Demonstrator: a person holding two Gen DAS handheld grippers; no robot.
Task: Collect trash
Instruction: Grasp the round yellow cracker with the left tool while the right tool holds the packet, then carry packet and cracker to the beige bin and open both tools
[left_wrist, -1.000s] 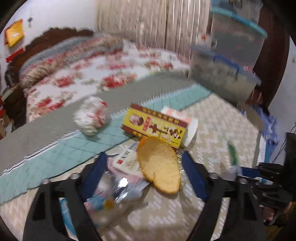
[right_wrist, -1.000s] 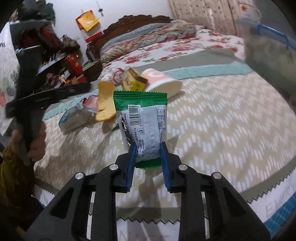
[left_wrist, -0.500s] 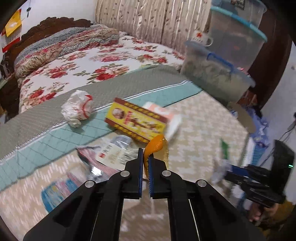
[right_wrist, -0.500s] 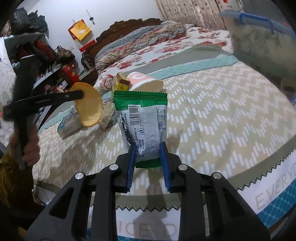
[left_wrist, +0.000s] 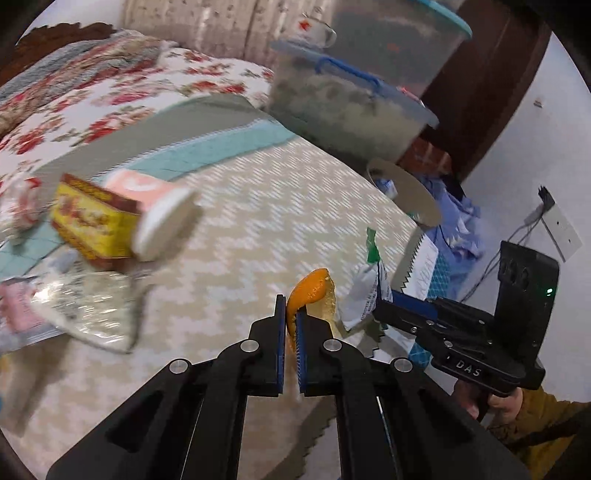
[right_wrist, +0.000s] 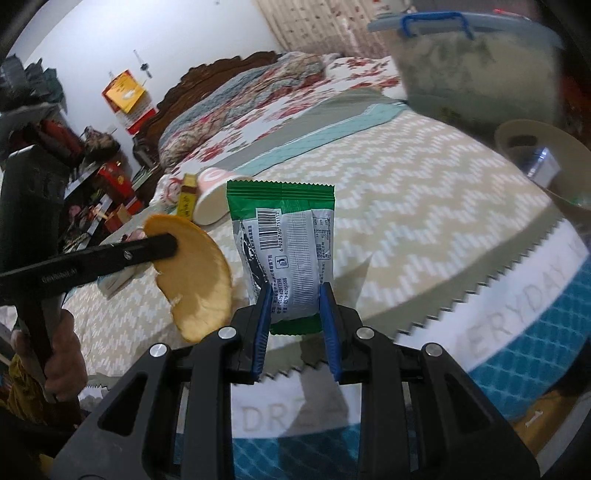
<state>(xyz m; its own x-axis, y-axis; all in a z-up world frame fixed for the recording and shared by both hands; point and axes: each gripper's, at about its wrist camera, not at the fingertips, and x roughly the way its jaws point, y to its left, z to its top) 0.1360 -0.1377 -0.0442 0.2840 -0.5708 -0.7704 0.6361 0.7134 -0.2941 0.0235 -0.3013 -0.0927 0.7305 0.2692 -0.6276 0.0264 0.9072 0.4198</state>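
My left gripper (left_wrist: 291, 314) is shut on an orange fruit peel (left_wrist: 314, 291), held edge-on above the zigzag bedspread (left_wrist: 258, 206). In the right wrist view the same peel (right_wrist: 195, 280) hangs from the left gripper (right_wrist: 166, 245) as a broad yellow-orange curve. My right gripper (right_wrist: 295, 295) is shut on a green and white snack wrapper (right_wrist: 284, 251), held upright; it also shows in the left wrist view as the wrapper (left_wrist: 369, 291) beside the peel. A yellow box (left_wrist: 88, 221), a pink paper cup (left_wrist: 159, 210) and foil wrappers (left_wrist: 81, 306) lie on the bed.
A beige bin (right_wrist: 546, 162) with trash inside stands off the bed's right edge. Stacked clear storage tubs (left_wrist: 351, 107) with blue lids rise behind it. A crumpled white and red wrapper (left_wrist: 18, 199) lies far left. A hand (right_wrist: 62, 354) grips the left tool's handle.
The left gripper closed on the orange peel, lifted it off the wrappers and carried it right, toward the bed's edge. The right gripper, still holding the wrapper, also swung toward the bin.
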